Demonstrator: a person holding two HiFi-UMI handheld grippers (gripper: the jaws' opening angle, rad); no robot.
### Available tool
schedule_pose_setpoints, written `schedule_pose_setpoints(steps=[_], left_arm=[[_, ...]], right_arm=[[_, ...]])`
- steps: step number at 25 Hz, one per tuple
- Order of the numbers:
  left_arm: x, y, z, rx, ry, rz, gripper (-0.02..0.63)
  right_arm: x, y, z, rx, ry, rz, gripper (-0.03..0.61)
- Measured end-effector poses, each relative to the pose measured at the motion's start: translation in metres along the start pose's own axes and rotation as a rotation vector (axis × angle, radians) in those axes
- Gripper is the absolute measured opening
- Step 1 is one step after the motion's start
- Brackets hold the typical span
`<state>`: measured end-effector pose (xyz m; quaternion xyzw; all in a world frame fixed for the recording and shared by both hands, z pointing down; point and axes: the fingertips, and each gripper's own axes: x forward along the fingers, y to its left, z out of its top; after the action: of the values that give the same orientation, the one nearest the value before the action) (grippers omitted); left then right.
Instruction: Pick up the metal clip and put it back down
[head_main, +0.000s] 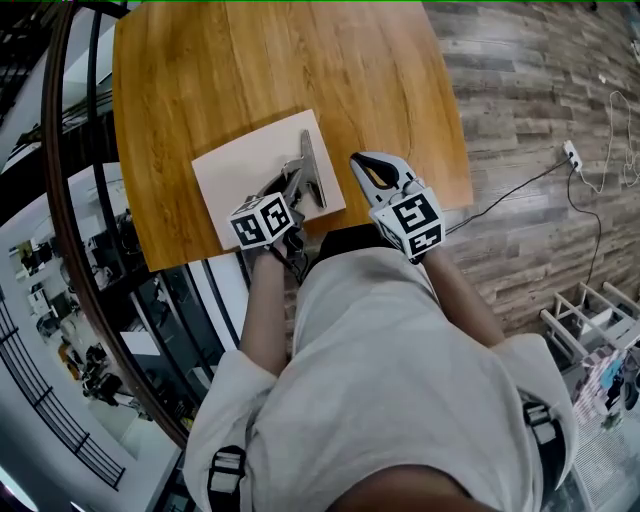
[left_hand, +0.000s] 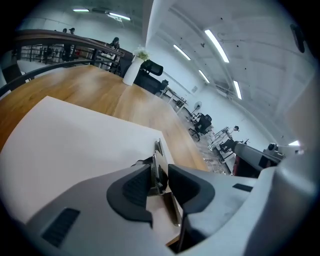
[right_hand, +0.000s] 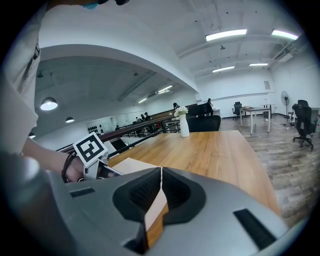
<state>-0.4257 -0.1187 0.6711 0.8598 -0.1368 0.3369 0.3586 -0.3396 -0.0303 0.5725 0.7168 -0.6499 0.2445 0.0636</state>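
A silver metal clip (head_main: 311, 172) lies along the right edge of a beige mat (head_main: 245, 170) on the wooden table (head_main: 280, 60). My left gripper (head_main: 292, 190) reaches onto the mat from the near side. In the left gripper view the clip (left_hand: 158, 160) stands upright between the jaws of this gripper (left_hand: 160, 175); the left pad lies against it and a dark gap shows at the right pad. My right gripper (head_main: 360, 165) hovers just right of the mat, apart from the clip. In the right gripper view its jaws (right_hand: 161, 175) meet with nothing between them.
A white vase (right_hand: 184, 125) stands at the table's far end. A curved dark railing (head_main: 60, 200) runs along the table's left side. On the plank floor to the right lie a power strip (head_main: 572, 153) and its cable, with a white rack (head_main: 590, 315) further back.
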Motion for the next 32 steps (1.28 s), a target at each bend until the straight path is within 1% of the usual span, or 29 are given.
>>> schedule_pose_setpoints(steps=[3, 5, 6, 9, 12, 17, 21, 25, 27, 29, 32], left_arm=[[0.004, -0.009, 0.005, -0.006, -0.028, -0.008, 0.066], [0.009, -0.02, 0.012, 0.012, -0.037, -0.016, 0.035], [0.011, -0.027, 0.016, 0.038, -0.037, -0.012, 0.026], [0.009, -0.051, 0.022, 0.151, -0.036, 0.004, 0.025], [0.008, -0.085, 0.024, 0.229, -0.062, -0.004, 0.025], [0.022, -0.153, 0.028, 0.344, -0.123, -0.042, 0.025], [0.024, -0.209, 0.041, 0.42, -0.188, -0.078, 0.025], [0.024, -0.259, 0.052, 0.473, -0.255, -0.14, 0.025], [0.016, -0.281, 0.054, 0.508, -0.286, -0.147, 0.025], [0.005, -0.308, 0.062, 0.55, -0.343, -0.152, 0.025], [-0.01, -0.348, 0.088, 0.581, -0.473, -0.175, 0.025]], right_arm=[[-0.006, -0.005, -0.004, 0.004, 0.004, -0.003, 0.027], [-0.009, -0.014, -0.003, 0.007, 0.001, -0.009, 0.026], [-0.011, -0.019, -0.001, 0.011, -0.003, -0.013, 0.026], [-0.022, -0.027, 0.004, 0.022, -0.019, -0.023, 0.027], [-0.038, -0.038, 0.0, 0.025, -0.043, -0.041, 0.026], [-0.07, -0.076, -0.001, 0.055, -0.115, -0.127, 0.026], [-0.106, -0.102, 0.014, 0.069, -0.177, -0.201, 0.026], [-0.142, -0.128, 0.031, 0.069, -0.246, -0.258, 0.026], [-0.164, -0.134, 0.038, 0.067, -0.275, -0.289, 0.026], [-0.188, -0.143, 0.052, 0.038, -0.31, -0.314, 0.026], [-0.217, -0.16, 0.091, -0.033, -0.383, -0.318, 0.026]])
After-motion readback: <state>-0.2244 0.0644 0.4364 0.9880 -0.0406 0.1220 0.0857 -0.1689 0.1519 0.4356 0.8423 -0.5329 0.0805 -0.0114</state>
